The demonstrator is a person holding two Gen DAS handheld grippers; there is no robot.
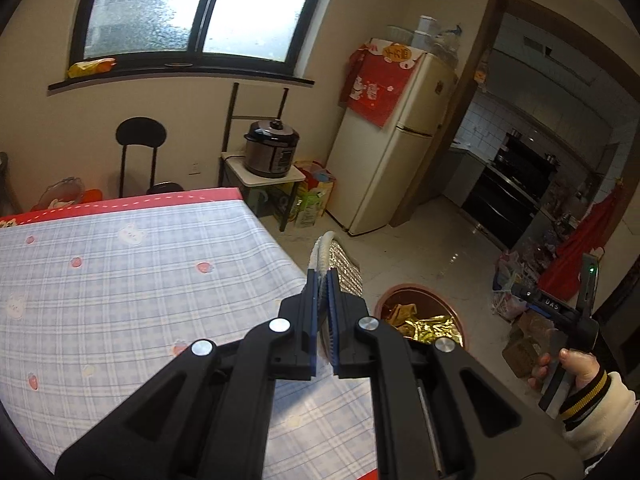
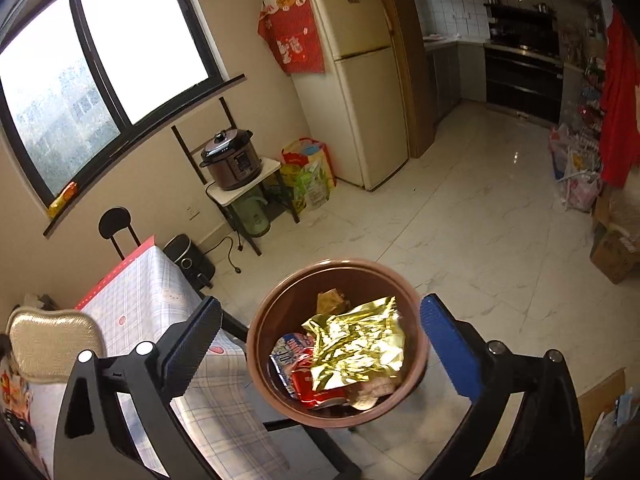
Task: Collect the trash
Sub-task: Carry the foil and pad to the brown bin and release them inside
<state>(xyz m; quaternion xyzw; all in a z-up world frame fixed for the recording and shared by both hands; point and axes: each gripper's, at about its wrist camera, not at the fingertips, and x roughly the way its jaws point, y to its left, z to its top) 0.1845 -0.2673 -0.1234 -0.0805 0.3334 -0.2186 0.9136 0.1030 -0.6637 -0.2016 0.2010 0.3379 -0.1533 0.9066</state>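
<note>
A brown round trash bin [image 2: 260, 332] stands on the floor by the table corner. In it lie a crumpled gold foil wrapper [image 2: 356, 344], a red can [image 2: 308, 384] and a blue and white packet [image 2: 286, 350]. My right gripper [image 2: 320, 304] hangs open above the bin, nothing between its fingers. My left gripper [image 1: 322, 276] is shut on a silver quilted pad with a white rim [image 1: 340, 260], held over the table edge near the bin [image 1: 400, 292]. The pad [image 2: 56, 340] also shows at the left of the right wrist view. A person's hand [image 1: 576, 372] holds the right gripper's handle.
The table with a checked cloth [image 1: 120, 280] fills the left. A black chair [image 1: 140, 148], a pressure cooker on a small stand [image 1: 272, 152] and a fridge [image 1: 392, 160] line the wall. Bags [image 2: 576, 184] and cardboard boxes [image 2: 616, 256] sit on the floor at the right.
</note>
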